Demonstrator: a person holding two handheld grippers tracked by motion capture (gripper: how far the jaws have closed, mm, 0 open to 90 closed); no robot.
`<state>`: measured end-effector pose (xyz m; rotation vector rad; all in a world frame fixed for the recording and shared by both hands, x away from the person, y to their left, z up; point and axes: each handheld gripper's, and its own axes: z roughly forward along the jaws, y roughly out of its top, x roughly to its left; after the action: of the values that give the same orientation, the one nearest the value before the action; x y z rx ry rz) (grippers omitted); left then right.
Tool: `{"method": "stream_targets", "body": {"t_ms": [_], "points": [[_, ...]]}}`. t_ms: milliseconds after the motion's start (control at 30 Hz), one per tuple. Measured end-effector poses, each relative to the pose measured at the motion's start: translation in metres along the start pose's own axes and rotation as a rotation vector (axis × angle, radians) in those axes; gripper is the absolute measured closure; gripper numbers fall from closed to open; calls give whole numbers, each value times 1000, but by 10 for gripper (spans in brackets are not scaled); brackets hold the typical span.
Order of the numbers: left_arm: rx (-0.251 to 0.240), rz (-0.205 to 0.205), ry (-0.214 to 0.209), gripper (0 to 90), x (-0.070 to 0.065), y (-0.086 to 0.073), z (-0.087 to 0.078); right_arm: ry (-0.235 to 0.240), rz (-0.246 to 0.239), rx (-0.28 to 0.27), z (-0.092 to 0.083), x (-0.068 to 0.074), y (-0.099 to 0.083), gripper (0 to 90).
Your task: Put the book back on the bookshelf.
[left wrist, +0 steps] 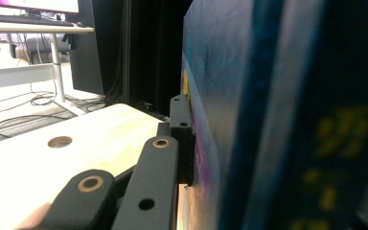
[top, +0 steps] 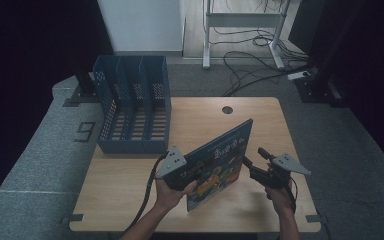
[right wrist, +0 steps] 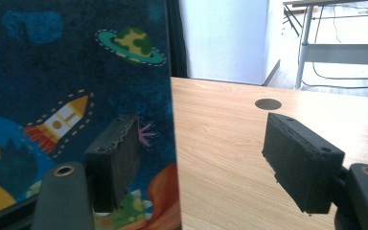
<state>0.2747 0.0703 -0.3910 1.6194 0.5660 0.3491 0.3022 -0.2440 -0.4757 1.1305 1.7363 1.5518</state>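
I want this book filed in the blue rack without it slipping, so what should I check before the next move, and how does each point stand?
1. Left gripper clamped on the book: ok, its pad presses the cover.
2. Book off the table, upright: ok, though tilted.
3. Right gripper free of the book: ok, jaws open beside its edge.
4. Rack slots free: ok, nothing visible inside.
5. Path to the rack free: ok.
6. Grip firm enough for the swing: cannot tell.

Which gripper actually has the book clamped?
The left gripper: its jaws are shut on the book. The right gripper stands open beside the book's edge, pads not pressing it.
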Motion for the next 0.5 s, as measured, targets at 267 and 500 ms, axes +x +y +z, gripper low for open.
{"method": "stream_targets", "body": {"t_ms": [267, 500], "points": [[5, -19, -9, 814, 3, 1, -4, -5, 2, 0, -1, -2, 0, 281], [39, -3, -11, 796, 0, -1, -3, -3, -6, 8, 1, 1, -1, 282]]}}
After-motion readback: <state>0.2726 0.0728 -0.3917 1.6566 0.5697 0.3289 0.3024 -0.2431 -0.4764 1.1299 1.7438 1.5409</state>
